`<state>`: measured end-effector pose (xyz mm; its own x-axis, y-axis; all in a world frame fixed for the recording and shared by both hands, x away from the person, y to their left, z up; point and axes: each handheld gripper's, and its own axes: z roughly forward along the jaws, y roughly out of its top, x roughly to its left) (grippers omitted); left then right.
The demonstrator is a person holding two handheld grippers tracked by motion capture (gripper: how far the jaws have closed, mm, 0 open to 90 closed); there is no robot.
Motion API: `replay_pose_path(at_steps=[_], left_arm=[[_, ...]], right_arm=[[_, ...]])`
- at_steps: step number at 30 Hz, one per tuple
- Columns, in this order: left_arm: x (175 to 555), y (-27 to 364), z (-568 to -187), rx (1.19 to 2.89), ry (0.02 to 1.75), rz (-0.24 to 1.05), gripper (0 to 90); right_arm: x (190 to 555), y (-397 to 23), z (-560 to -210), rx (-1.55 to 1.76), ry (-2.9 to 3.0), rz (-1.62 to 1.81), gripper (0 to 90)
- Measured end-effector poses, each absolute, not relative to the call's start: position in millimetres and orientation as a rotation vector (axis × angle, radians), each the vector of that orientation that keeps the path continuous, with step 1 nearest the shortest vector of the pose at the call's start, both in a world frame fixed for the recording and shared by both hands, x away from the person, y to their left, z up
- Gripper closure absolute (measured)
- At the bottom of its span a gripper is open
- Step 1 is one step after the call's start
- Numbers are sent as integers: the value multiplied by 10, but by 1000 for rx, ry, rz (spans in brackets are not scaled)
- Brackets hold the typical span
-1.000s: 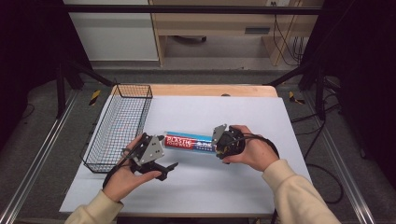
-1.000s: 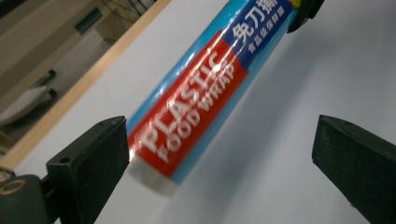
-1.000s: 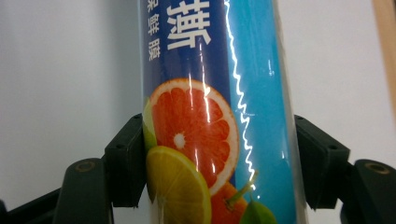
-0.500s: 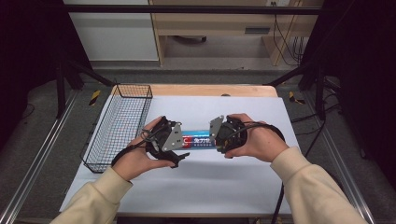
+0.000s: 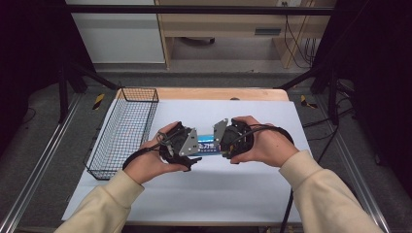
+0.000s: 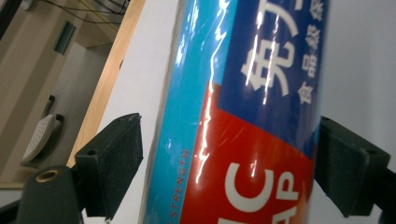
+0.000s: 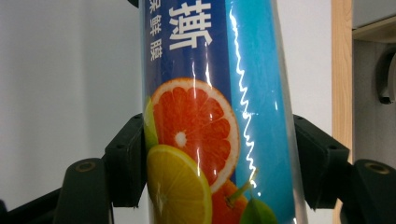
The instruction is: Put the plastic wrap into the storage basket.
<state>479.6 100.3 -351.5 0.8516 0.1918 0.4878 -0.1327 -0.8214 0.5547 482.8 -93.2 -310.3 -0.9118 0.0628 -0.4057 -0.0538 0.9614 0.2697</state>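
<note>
The long blue, red-labelled box of plastic wrap (image 5: 208,144), glossy in its film, is above the middle of the white table (image 5: 233,194), between both hands. The right gripper (image 7: 219,154) is clamped on its fruit-printed end. The left gripper (image 6: 224,163) has just been closing around the other end; its left pad does not touch yet. The box seems light and stiff but slippery, so gripping both ends looks best. The black wire basket (image 5: 124,131) stands at the left edge.

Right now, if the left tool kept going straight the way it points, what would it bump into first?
The left tool would likely meet the blue roll already between its jaws; depth is hard to judge.
</note>
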Motion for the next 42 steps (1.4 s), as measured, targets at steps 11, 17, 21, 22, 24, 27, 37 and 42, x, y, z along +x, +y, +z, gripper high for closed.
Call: replay_pose_path(at_steps=[11,17,21,22,24,27,37,42], left_arm=[[4810,1013,-3503,2470,40,699,278],[4785,1021,-3524,2472,50,695,280],[4800,1020,-3534,2468,49,719,280],[4814,1020,-3538,2467,46,725,281],[4819,1018,-3543,2463,48,729,281],[4835,1015,-3552,2472,59,727,283],[4904,1141,-3629,2498,112,745,285],[4922,1191,-3630,2514,122,758,286]], right_arm=[[4826,-901,-3088,-2,2682,382,307],[4840,-915,-3130,-1,2700,404,306],[4862,-910,-3165,-14,2682,398,304],[4874,-913,-3171,-17,2679,398,303],[4877,-913,-3174,-14,2678,398,302],[4897,-919,-3205,-25,2644,367,153],[4879,-1363,-3198,62,2570,331,67],[4913,-1663,-3253,168,2551,320,65]])
